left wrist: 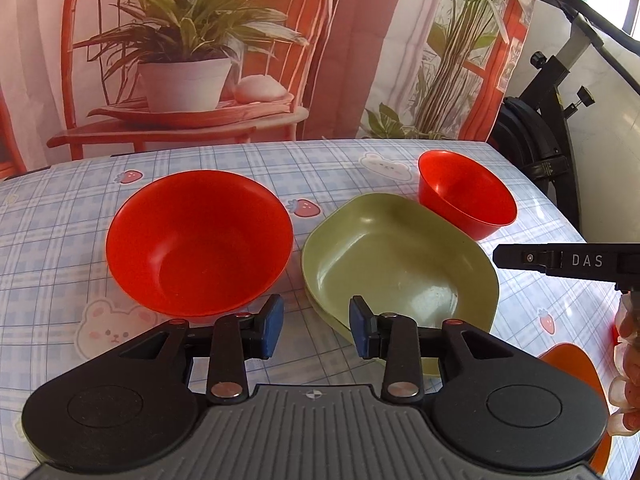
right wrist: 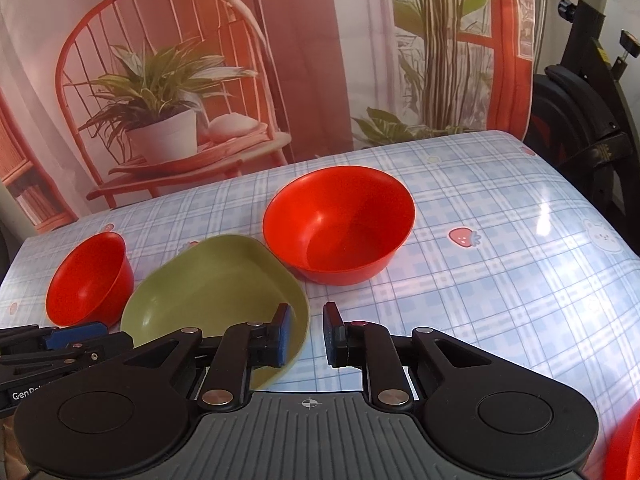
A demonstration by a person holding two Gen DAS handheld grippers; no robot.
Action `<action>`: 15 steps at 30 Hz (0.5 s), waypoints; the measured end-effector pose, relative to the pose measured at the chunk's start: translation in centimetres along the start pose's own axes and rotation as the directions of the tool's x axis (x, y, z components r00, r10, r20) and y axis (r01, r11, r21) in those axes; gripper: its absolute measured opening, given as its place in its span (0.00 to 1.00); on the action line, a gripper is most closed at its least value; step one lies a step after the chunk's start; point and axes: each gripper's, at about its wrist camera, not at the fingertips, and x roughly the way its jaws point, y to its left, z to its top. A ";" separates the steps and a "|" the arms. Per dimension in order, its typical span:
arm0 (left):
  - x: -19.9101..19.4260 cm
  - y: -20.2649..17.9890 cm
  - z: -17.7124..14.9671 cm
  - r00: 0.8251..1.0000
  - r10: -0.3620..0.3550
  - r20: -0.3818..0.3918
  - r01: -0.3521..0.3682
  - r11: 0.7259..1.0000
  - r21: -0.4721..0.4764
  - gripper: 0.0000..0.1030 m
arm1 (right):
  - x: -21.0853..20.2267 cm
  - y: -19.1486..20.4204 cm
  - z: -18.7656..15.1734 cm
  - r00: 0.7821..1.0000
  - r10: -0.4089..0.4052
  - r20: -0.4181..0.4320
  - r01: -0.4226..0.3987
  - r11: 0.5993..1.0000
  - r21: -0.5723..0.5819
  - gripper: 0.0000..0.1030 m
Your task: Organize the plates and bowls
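Large red round plastic bowl [left wrist: 200,244]: upright on the plaid-clothed table [left wrist: 60,216], towards the left edge in the left wrist view, apart from the other dishes.

Olive-green rounded-square plastic plate [left wrist: 400,260]: mid-table, just beside the large bowl; long axis running from the near edge towards the far right corner.

Small red round plastic bowl [left wrist: 466,194]: behind the plate, towards the far right corner; touching the plate's far rim or merely overlapping it, cannot tell.

Left gripper [left wrist: 316,326]: fingers apart, nothing between; aimed at the gap between large bowl and plate, right pad over the plate's near rim.

Right gripper [right wrist: 306,332]: fingers apart, empty; left pad over a rim of the same plate. Plate likely the next pick, both grippers about equally near.

Hidden or unclear: near rim of plate behind the fingers in both views; orange-red items at the frame edges, cut off, unidentified; right hand [left wrist: 628,376] partly visible at the edge.
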 end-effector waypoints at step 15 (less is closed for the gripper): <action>1.3 -0.2 -0.1 1.000 -0.028 0.012 0.029 0.999 -0.028 0.18 | 3.5 -0.6 -0.1 0.993 0.008 -0.115 -0.003 0.999 0.045 0.11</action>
